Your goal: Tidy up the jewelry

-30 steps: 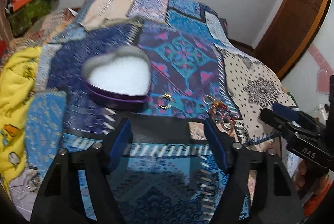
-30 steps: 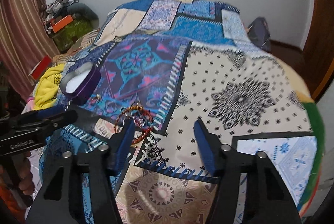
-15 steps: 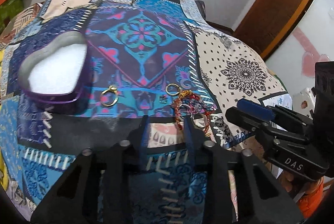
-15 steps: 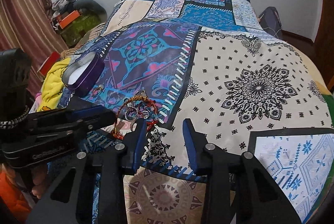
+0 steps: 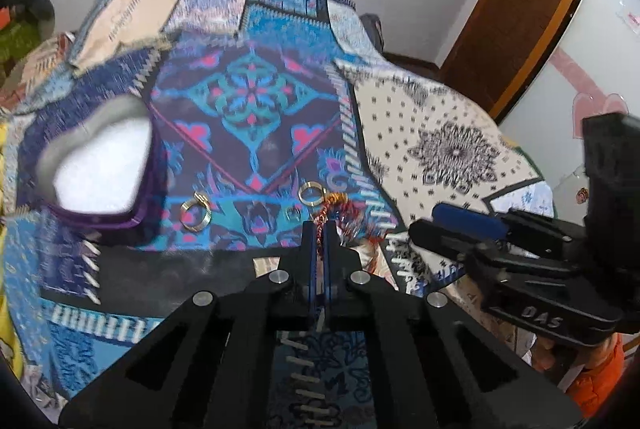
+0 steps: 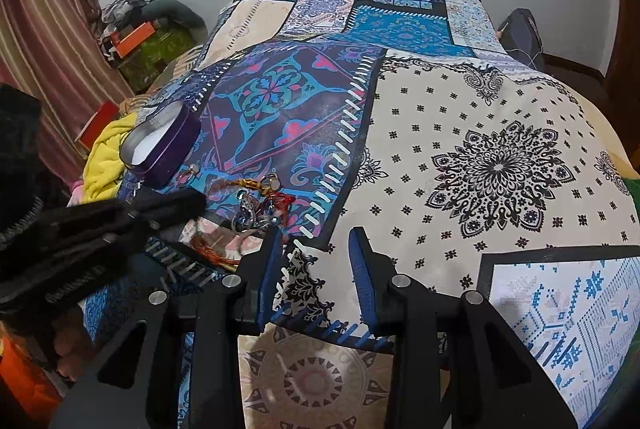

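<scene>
A: The heart-shaped tin (image 5: 100, 169) is sitting open on the left of the quilt (image 5: 256, 97). The left gripper (image 5: 319, 229) is pinching the braided bracelet (image 5: 320, 219) tight

B: Next it is needing a gentle lift over to the tin, I think. The right gripper (image 6: 316, 249) is holding nothing, jaws a bit apart

A: A second ago the left jaws were wide and nothing was between them
</scene>
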The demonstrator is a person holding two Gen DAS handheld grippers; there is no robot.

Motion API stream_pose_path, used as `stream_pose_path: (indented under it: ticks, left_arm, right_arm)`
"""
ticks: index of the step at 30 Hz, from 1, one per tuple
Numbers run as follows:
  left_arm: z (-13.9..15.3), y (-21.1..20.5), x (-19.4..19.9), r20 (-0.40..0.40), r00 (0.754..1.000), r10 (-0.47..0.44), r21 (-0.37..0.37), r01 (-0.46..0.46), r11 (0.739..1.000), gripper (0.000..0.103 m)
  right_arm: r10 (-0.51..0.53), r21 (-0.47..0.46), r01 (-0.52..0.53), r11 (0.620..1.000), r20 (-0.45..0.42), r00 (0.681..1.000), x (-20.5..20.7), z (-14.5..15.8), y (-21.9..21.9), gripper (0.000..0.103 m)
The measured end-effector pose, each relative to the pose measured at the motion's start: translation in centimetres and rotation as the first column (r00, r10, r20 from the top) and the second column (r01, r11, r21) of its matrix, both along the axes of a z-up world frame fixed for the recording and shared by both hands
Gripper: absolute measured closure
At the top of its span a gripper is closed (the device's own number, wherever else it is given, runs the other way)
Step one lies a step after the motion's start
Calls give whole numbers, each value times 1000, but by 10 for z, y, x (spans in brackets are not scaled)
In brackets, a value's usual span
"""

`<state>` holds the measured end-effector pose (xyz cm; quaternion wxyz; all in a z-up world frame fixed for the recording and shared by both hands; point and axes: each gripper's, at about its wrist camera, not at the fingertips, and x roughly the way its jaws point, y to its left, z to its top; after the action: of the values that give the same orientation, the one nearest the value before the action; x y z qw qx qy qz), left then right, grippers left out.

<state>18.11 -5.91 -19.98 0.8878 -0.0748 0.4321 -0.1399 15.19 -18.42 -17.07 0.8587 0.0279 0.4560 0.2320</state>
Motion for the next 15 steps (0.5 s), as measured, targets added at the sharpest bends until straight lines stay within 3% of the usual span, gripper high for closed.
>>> stream_pose_path:
  ticks: [9, 15]
  left_arm:
    - [30, 31, -14, 69, 996, 57, -33, -54, 998, 102]
    - [27, 48, -21, 60, 994, 91, -8, -91, 996, 102]
  right_arm:
    - [39, -10, -39, 999, 4, 999, 5, 0, 15, 72]
    - [73, -20, -73, 997, -5, 997, 10, -5, 28, 72]
